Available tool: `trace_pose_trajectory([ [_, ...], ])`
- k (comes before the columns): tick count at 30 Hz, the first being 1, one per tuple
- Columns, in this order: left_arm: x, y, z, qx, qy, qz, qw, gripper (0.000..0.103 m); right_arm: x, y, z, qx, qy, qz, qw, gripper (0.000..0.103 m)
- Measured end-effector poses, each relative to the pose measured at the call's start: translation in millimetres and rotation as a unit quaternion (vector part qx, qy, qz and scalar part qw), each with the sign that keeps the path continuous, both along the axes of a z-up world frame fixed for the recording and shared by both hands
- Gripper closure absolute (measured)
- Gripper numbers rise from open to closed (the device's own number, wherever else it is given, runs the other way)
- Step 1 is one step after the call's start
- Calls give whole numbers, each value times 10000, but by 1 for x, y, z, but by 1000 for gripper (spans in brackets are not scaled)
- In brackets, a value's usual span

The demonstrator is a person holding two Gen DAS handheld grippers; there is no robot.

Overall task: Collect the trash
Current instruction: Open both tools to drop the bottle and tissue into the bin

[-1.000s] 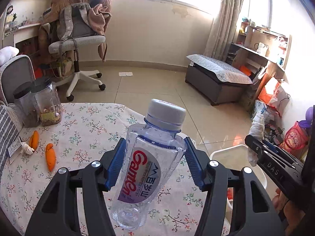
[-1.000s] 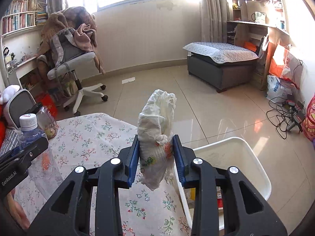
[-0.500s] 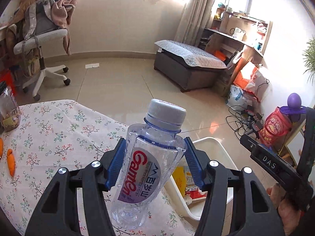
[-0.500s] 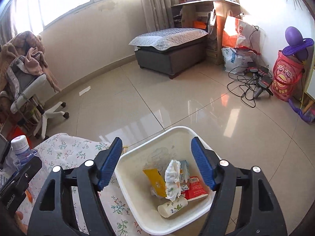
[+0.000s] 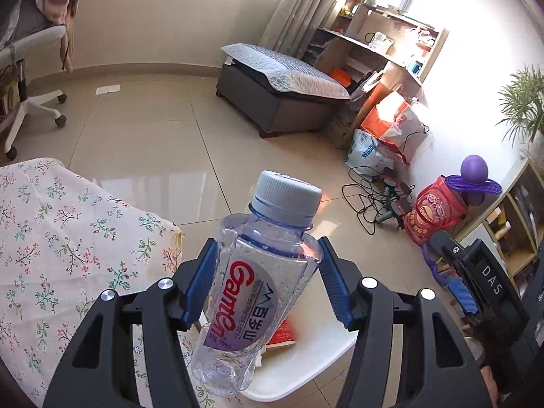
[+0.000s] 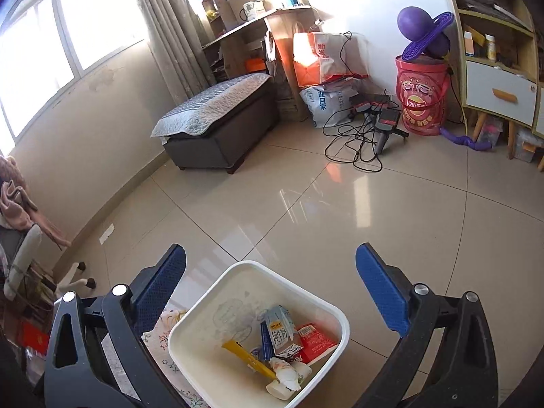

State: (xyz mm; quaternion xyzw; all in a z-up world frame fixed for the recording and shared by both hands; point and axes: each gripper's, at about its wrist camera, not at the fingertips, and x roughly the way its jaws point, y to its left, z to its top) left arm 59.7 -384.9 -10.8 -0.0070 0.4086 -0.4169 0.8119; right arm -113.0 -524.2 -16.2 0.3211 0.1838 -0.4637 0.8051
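The clear water bottle, grey cap on and tilted with its top leaning away to the right, is clamped between the blue pads of the left claw. It hangs past the right edge of the counter, which wears a floral cloth, and above the near part of the white bin. A red packet in the bin shows behind the bottle's lower half.

In the right wrist view the bin stands on the tiled floor just beside the cloth's edge. It holds a crumpled white tissue, a small milk carton, a red packet, a yellow wrapper and a pale little bottle.

The right claw is above the bin with its jaws spread wide; they have just been opening, and nothing is between them. From the left wrist view it shows at the right edge, beside the bin.
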Motion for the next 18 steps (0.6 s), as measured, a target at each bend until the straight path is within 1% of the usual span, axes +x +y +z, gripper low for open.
trace_pose_trajectory([
  [3, 0, -13, -5, -2, 155, -129, 9998, 44, -5, -4, -1, 34, -59, -105, 9999, 7],
  [8, 1, -31, -16, -10, 539, -264, 9982, 43, -9, -6, -2, 51, -130, -187, 9997, 7],
  [11, 3, -32, -19, 77, 568, -228, 9981, 32, -9, -4, 1, 33, -150, -213, 9997, 7],
  [13, 5, -29, -20, 153, 549, -169, 9982, 29, -8, -3, 0, 33, -137, -193, 9997, 7],
  [16, 8, -17, -20, 288, 447, 50, 9986, 23, -3, 0, 1, -13, -82, -110, 9999, 7],
  [18, 12, -8, -16, 376, 294, 247, 9986, 15, 2, 5, 3, -100, -25, -21, 9999, 7],
])
